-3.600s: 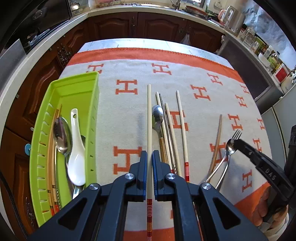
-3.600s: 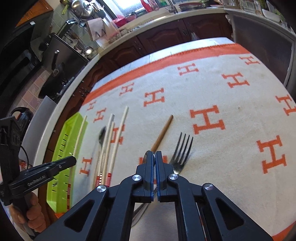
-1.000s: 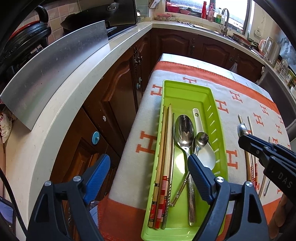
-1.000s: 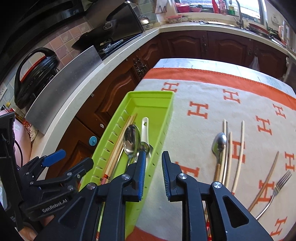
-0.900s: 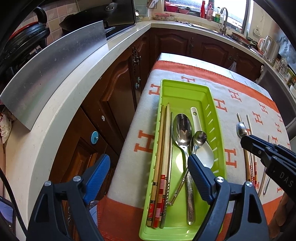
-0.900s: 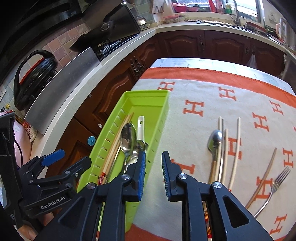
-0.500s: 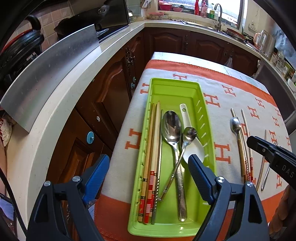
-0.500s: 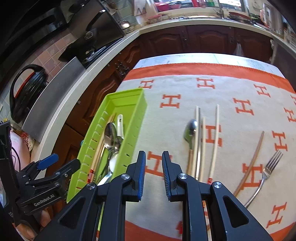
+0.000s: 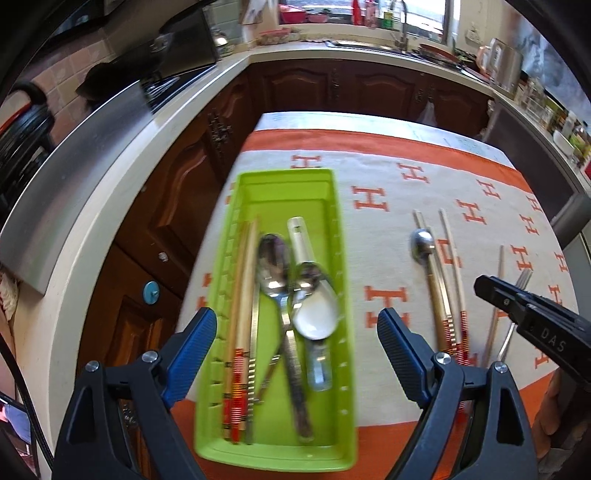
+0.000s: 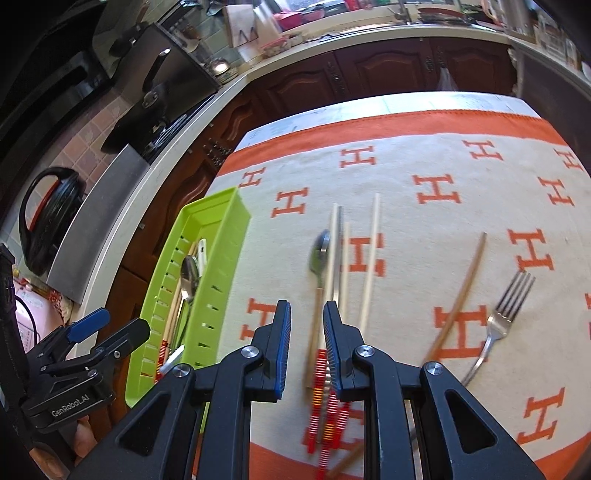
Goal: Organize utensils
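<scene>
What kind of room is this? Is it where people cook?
Most likely a home kitchen. There are dark wooden cabinets under a pale countertop, a sink tap by the window, and a green tray holding spoons and chopsticks.

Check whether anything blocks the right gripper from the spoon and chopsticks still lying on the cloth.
Nothing visible does. The right gripper hangs above the spoon and chopsticks, jaws slightly apart and empty, with only bare cloth around them. The green tray sits off to the side.

Lime-green tray [image 9: 343, 236] glowing, cream cloth [image 10: 406, 229] showing orange H pattern, chopsticks [image 10: 369, 258] wearing red-striped ends, blue pads [image 9: 192, 343] lining black tongs [image 9: 295, 332]
</scene>
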{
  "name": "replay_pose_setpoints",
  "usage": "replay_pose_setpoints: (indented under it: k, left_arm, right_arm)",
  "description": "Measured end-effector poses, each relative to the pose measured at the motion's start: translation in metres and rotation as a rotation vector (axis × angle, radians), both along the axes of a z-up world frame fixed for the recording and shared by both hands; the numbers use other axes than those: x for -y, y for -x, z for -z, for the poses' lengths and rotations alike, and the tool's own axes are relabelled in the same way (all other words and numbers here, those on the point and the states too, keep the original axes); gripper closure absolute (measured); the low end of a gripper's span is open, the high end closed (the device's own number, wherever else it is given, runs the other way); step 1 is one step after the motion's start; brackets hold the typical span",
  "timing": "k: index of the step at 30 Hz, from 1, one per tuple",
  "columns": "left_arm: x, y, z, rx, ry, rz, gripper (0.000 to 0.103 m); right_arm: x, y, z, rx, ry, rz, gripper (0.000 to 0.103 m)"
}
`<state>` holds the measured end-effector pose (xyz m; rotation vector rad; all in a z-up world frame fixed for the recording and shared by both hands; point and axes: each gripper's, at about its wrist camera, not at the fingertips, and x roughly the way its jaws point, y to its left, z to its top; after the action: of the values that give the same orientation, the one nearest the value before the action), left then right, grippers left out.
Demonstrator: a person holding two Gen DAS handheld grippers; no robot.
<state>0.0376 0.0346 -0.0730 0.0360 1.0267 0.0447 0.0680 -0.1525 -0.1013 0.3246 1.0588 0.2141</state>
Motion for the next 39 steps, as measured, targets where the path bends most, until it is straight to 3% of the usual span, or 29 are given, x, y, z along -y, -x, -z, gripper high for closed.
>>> replay_pose_setpoints:
  k: [11,19,25,29,33,34,35,36,37,39]
  left_arm:
    - [0.077,-0.042,0.019,-0.045,0.002,0.087,0.015]
    - [0.106,-0.086,0.056,-0.076,-0.012,0.058,0.015]
    - [0.116,-0.098,0.069,-0.067,-0.041,0.043,0.017]
    - [0.117,-0.104,0.078,-0.085,-0.041,0.029,0.039]
    - [0.113,-0.107,0.081,-0.089,-0.013,0.012,0.047]
    - [0.113,-0.107,0.081,-0.086,-0.003,0.014,0.057]
    - [0.113,-0.108,0.082,-0.090,0.009,0.016,0.076]
    - [0.112,-0.109,0.084,-0.103,0.024,0.018,0.083]
    - [0.111,-0.111,0.087,-0.123,0.045,0.016,0.090]
    - [0.108,-0.111,0.088,-0.114,0.061,0.006,0.090]
  right_arm:
    - [0.081,0.014,0.016,0.002,-0.047,0.120,0.085]
    - [0.128,0.024,0.033,-0.016,-0.091,0.189,0.085]
    - [0.144,0.027,0.049,-0.040,-0.123,0.211,0.085]
    - [0.148,0.026,0.058,-0.046,-0.134,0.218,0.085]
    - [0.150,0.026,0.064,-0.052,-0.145,0.226,0.085]
    - [0.151,0.026,0.066,-0.053,-0.149,0.229,0.085]
    - [0.152,0.027,0.067,-0.054,-0.151,0.231,0.085]
    - [0.152,0.027,0.068,-0.057,-0.152,0.233,0.085]
    - [0.153,0.028,0.070,-0.059,-0.153,0.236,0.085]
    - [0.153,0.028,0.071,-0.062,-0.157,0.240,0.085]
